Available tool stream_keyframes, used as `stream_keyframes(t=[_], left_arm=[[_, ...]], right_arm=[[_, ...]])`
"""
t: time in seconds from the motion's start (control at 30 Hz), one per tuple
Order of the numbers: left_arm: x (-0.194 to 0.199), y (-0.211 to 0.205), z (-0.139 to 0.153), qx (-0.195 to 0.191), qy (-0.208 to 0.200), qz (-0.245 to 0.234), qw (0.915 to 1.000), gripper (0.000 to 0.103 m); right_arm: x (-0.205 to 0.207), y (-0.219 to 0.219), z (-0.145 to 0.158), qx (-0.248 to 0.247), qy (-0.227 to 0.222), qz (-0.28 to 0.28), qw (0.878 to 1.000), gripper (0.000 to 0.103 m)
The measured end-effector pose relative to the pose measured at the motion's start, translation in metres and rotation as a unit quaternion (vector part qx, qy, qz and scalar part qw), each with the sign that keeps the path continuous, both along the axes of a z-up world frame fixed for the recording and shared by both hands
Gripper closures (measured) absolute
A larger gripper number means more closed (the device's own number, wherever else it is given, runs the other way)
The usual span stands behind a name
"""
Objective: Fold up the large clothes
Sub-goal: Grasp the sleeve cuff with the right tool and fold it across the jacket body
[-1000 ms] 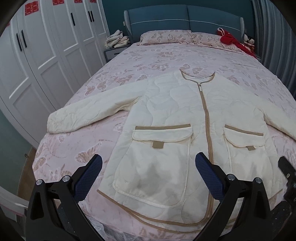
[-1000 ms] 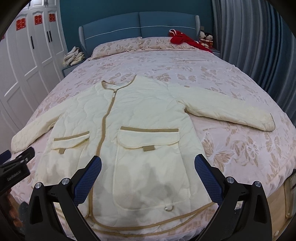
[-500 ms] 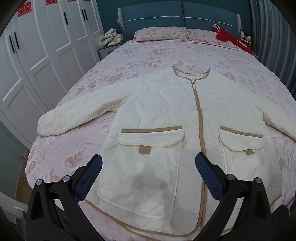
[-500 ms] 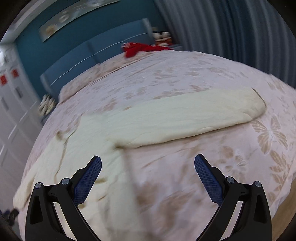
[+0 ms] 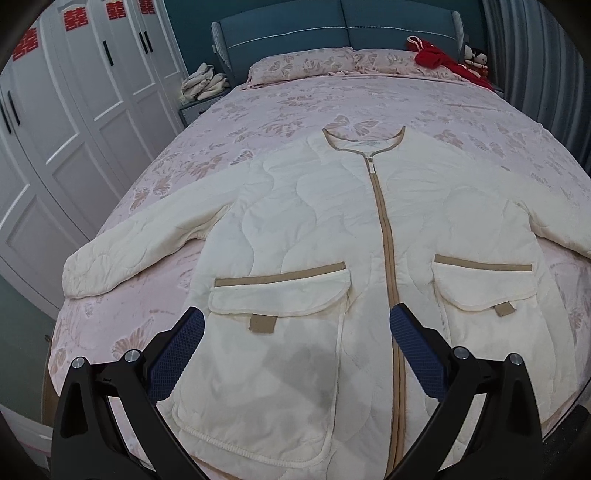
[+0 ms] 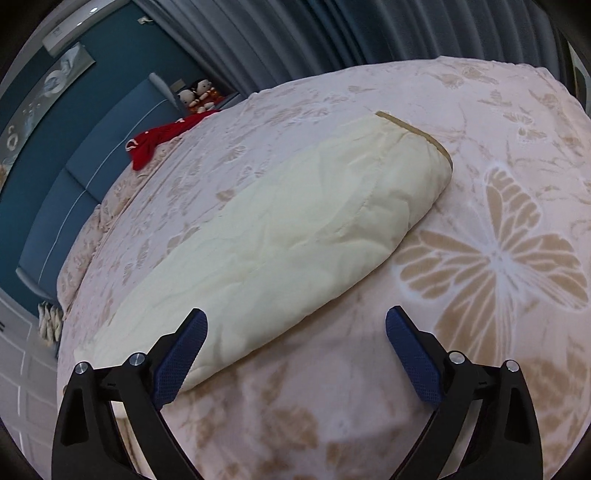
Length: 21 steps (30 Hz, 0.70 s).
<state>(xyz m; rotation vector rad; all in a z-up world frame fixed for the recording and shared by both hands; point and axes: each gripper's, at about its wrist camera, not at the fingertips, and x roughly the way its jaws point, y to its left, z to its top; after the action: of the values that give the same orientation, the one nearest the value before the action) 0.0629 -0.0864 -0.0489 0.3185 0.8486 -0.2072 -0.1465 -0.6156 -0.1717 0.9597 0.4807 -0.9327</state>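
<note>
Both grippers gape empty; right gripper (image 6: pixel 295 347) over the sleeve (image 6: pixel 295 229) should pinch near its cuff (image 6: pixel 417 133) (tan trim), left gripper (image 5: pixel 295 350) above the jacket (image 5: pixel 332 229).

A bed (image 5: pixel 369 107) with pink butterfly-print bedding fills a teal-walled bedroom, its blue padded headboard (image 5: pixel 332 29) behind. White panelled wardrobes (image 5: pixel 74 122) line one side; grey curtains (image 6: pixel 369 33) hang opposite.

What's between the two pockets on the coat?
In the left wrist view, the tan zipper strip runs between the left pocket and right pocket.
</note>
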Motion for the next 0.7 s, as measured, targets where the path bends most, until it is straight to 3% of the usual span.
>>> stream_keyframes(t=[0.13, 0.23, 0.3, 0.4, 0.6, 0.7], left_arm=[[0.002, -0.007, -0.008, 0.012, 0.005, -0.001, 0.9999, 0.005], [0.002, -0.008, -0.011, 0.013, 0.006, 0.001, 0.9999, 0.005], [0.004, -0.008, -0.012, 0.016, 0.015, 0.000, 0.9998, 0.005], [0.009, -0.008, -0.016, 0.024, 0.032, 0.000, 0.9992, 0.005], [0.016, 0.006, -0.015, 0.010, 0.025, 0.018, 0.9995, 0.005], [0.020, 0.016, -0.013, 0.000, 0.018, 0.031, 0.9993, 0.005]], right_arm=[[0.004, -0.009, -0.004, -0.010, 0.003, -0.003, 1.000, 0.015], [0.015, -0.019, -0.003, -0.010, 0.001, 0.011, 1.000, 0.043], [0.019, -0.024, -0.004, -0.003, -0.003, 0.015, 1.000, 0.068], [0.027, -0.026, 0.005, -0.014, -0.004, 0.019, 1.000, 0.087], [0.058, 0.011, 0.076, -0.095, -0.036, 0.075, 0.992, 0.093], [0.090, 0.050, 0.125, -0.152, -0.059, 0.139, 0.977, 0.093]])
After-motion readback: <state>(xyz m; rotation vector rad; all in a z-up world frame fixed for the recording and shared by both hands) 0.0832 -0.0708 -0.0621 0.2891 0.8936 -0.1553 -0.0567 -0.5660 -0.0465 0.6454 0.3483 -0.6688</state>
